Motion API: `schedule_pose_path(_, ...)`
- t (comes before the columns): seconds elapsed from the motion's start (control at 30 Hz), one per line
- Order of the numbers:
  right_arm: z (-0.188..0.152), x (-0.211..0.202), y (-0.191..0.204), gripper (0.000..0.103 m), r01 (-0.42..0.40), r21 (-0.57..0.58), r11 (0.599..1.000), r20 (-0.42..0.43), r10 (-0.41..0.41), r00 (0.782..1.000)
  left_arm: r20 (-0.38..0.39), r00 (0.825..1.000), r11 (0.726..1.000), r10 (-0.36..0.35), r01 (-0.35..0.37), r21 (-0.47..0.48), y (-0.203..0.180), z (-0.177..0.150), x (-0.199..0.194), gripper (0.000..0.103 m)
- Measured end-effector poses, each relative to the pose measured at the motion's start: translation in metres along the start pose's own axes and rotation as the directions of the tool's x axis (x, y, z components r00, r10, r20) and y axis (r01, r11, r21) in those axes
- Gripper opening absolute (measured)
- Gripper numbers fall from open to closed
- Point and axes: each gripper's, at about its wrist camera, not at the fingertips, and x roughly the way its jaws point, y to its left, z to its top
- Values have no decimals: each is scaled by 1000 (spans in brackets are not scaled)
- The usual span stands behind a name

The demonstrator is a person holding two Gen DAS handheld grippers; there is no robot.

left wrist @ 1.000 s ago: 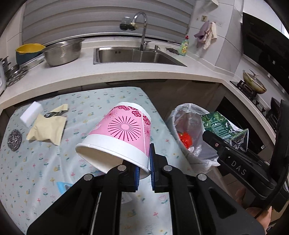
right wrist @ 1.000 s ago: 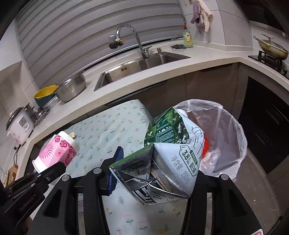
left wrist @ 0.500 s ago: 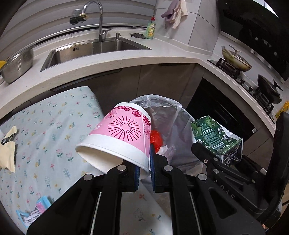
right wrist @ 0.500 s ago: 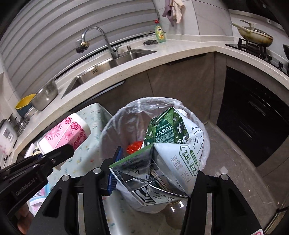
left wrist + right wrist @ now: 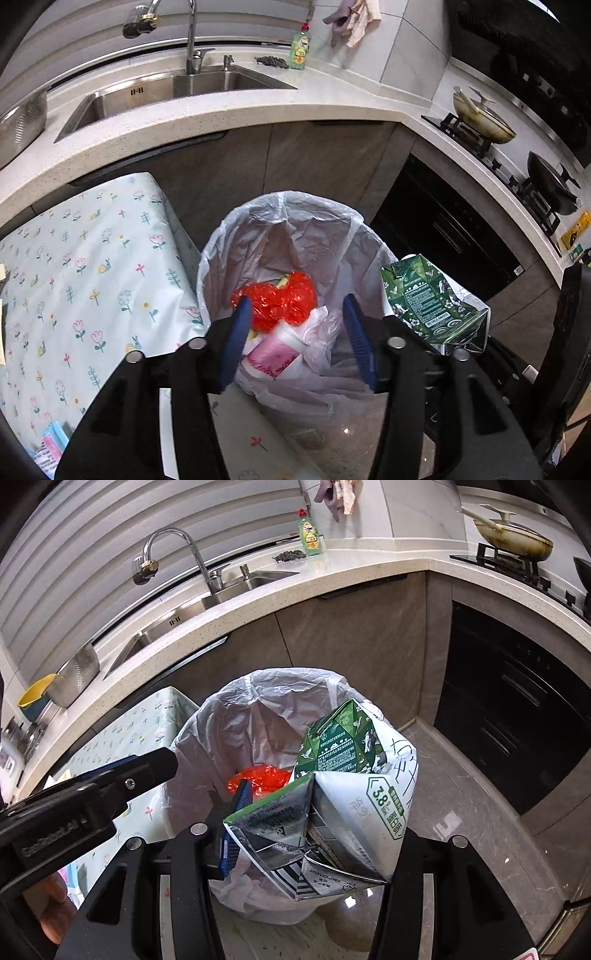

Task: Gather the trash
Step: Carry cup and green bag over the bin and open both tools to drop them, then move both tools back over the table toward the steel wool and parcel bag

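1. Since half a second ago, the pink paper cup (image 5: 273,354) has left my left tool (image 5: 299,332); it now lies on its side inside the bin liner, blurred in the left wrist view.
2. My left tool hangs over the trash bin (image 5: 295,206) with its blue-padded fingers (image 5: 236,332) spread wide apart and nothing between them.
3. Bin contents, left wrist view: crumpled red plastic wrapper (image 5: 280,299) toward the middle, the cup just beside it on the near side, a clear plastic wad (image 5: 325,332) touching the cup. A small yellowish scrap sits at the wrapper's far edge; I cannot tell what it is.
4. My right tool (image 5: 306,827) is clamped on a flattened green-and-white milk carton (image 5: 347,775), held above the near-right rim of the bin (image 5: 295,675), not yet inside it. Only the left blue pad (image 5: 236,823) shows; the carton hides the other.
5. The bin, lined with a translucent white bag, stands on the floor just beside the floral-cloth counter (image 5: 81,258).
6. Behind it: the kitchen worktop with sink (image 5: 207,602), a green dish soap bottle (image 5: 310,535) by the wall.
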Motion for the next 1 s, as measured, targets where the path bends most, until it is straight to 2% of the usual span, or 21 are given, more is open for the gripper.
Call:
schedule_pose_path(0.1, 1, 3, 8, 51, 2, -26, 1000, 5, -2, 1000, 9, 1000, 1000, 18, -18, -9, 7, 1, -4, 51)
schedule_pose_path(0.23, 2, 1, 18, 61, 5, -43, 999, 24, -4, 1000, 21, 999, 998, 46, -45, -35, 20, -1, -12, 53)
schedule_pose_path(0.5, 0, -9, 38, 62, -15, -54, 998, 30, 16, 999, 51, 995, 993, 88, -84, -81, 47, -7, -36, 60)
schedule_pose_path(0.63, -3, -21, 54, 62, -32, -71, 997, 39, 35, 999, 68, 991, 989, 115, -108, -102, 63, -16, -58, 61)
schedule_pose_path(1.0, -25, -56, 125, 62, -115, -156, 981, 37, 122, 992, 102, 973, 961, 206, -181, -207, 123, -52, -126, 63)
